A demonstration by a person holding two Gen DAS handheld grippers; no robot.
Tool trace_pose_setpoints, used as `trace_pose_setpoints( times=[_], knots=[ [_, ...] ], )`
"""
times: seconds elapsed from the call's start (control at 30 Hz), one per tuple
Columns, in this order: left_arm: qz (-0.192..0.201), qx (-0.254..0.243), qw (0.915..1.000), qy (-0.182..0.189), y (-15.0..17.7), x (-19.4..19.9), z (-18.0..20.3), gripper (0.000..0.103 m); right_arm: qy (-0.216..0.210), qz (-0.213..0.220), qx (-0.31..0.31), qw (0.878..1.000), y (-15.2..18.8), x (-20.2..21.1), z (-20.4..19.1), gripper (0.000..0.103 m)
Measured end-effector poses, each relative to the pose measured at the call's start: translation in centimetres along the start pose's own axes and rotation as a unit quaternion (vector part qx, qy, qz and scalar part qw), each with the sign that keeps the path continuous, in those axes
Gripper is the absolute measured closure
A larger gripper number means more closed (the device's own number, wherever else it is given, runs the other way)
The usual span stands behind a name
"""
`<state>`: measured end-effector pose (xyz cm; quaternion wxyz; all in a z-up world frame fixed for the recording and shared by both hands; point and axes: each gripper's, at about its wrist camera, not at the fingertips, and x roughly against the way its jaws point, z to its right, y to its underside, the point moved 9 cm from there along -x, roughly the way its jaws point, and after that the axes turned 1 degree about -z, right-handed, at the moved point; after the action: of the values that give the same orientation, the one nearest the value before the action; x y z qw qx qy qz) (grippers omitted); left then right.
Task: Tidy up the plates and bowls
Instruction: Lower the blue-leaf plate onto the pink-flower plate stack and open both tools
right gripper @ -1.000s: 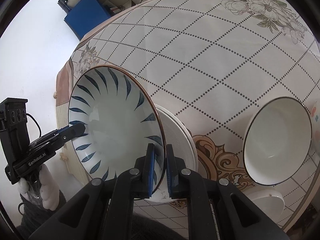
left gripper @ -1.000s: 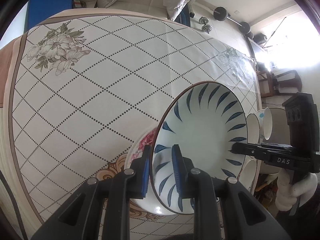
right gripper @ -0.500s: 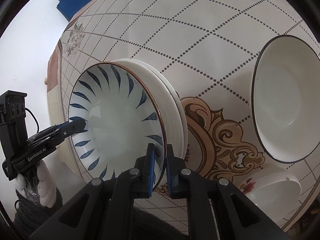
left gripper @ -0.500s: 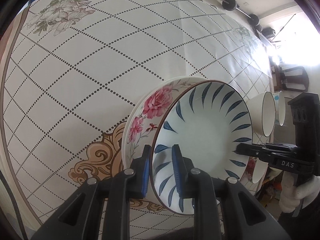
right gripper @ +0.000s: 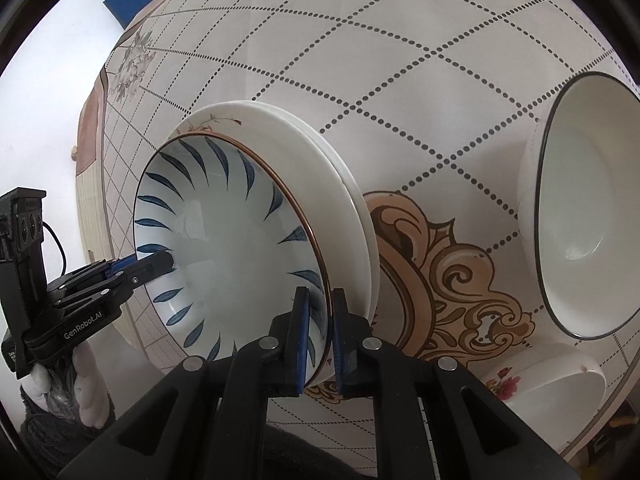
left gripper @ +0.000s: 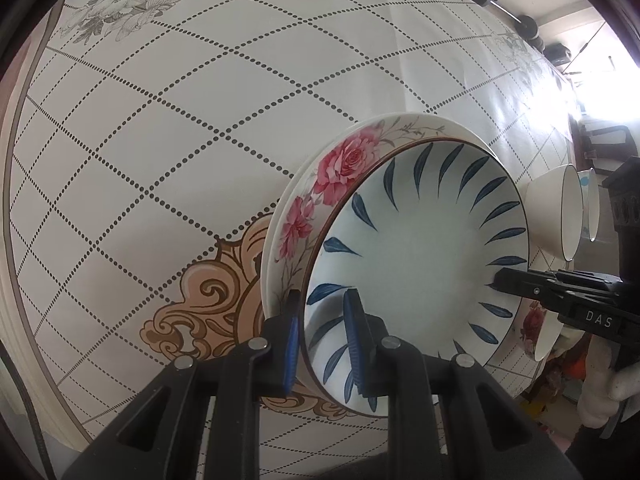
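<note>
Near the worktop's (left gripper: 240, 112) front edge, on its diamond-dotted cloth, both grippers, left (left gripper: 322, 334) and right (right gripper: 318, 334), pinch opposite rims of the blue-leaf plate (left gripper: 420, 264), apparently nested in the rose plate (left gripper: 340, 168); a white bowl (right gripper: 580, 236) sits beside.

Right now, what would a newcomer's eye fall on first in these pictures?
First, the blue-leaf plate, held at opposite rims by the left tool and the right tool. It sits over a rose-patterned plate on the diamond-patterned tablecloth. To its right stands a white bowl with a dark rim.
</note>
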<state>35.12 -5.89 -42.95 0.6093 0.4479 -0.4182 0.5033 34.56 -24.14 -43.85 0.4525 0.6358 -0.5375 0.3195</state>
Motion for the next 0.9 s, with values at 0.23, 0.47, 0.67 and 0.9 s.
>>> trace_pose_setpoints(
  times=[0.23,0.47,0.67,0.9],
  knots=[
    [-0.005,0.007,1.0,-0.004,-0.4,-0.5,0.6,0.085,0.013,-0.003,-0.005,1.0,-1.3,-0.6,-0.3,0.091],
    [-0.015,0.019,0.9997,-0.002,-0.9,-0.4,0.0,0.085,0.012,-0.004,-0.016,1.0,-1.6,-0.5,0.1,0.09],
    [-0.041,0.034,0.9986,0.001,-1.3,-0.4,-0.4,0.084,0.0,-0.014,-0.042,0.999,-2.2,-0.6,0.4,0.088],
    [-0.073,0.054,0.9957,0.021,-1.2,-0.9,-0.7,0.083,-0.032,-0.038,-0.053,0.997,-2.4,-0.4,-0.1,0.065]
  ],
)
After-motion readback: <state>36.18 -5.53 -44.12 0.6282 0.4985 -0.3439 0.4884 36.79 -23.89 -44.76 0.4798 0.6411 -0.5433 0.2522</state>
